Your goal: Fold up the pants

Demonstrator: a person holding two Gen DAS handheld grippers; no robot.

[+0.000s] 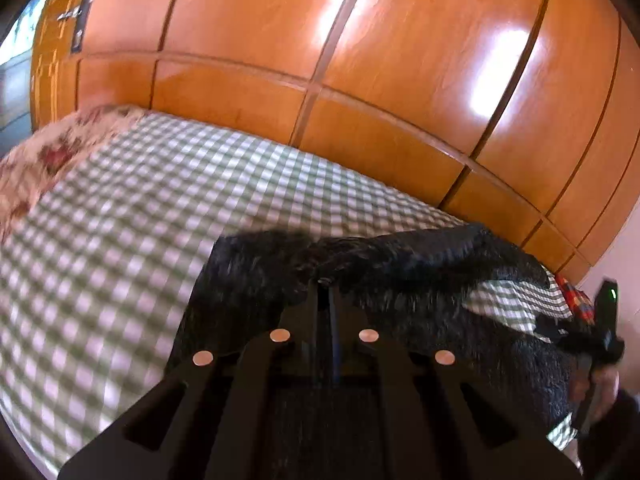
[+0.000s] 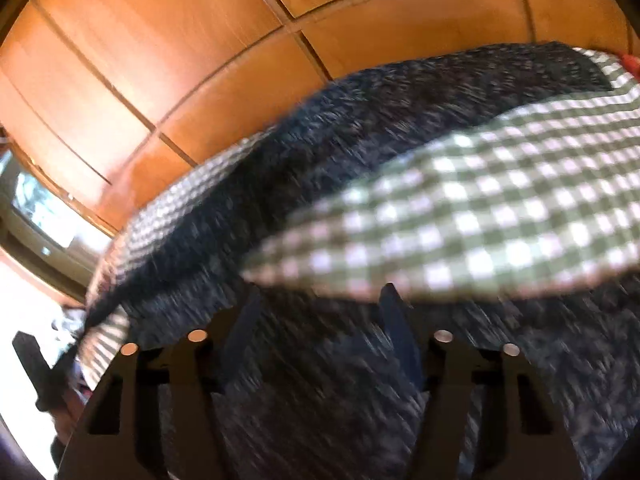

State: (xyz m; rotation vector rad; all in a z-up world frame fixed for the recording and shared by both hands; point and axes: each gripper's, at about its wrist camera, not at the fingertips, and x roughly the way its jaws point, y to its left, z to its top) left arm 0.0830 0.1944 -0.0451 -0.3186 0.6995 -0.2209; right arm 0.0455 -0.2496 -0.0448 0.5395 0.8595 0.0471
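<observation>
The pants [image 1: 400,280] lie on the bed [image 1: 160,200], with the wardrobe [image 1: 360,60] behind.

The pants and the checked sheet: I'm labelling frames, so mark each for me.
pants [image 1: 420,264], left wrist view, dark raised fold beyond the fingers
checked sheet [image 2: 500,208], right wrist view, bare patch between the pant legs

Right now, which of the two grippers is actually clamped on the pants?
The left gripper: its jaws are pinched together on a raised fold of the dark pants. The right gripper has its jaws spread apart over the fabric, gripping nothing.
</observation>
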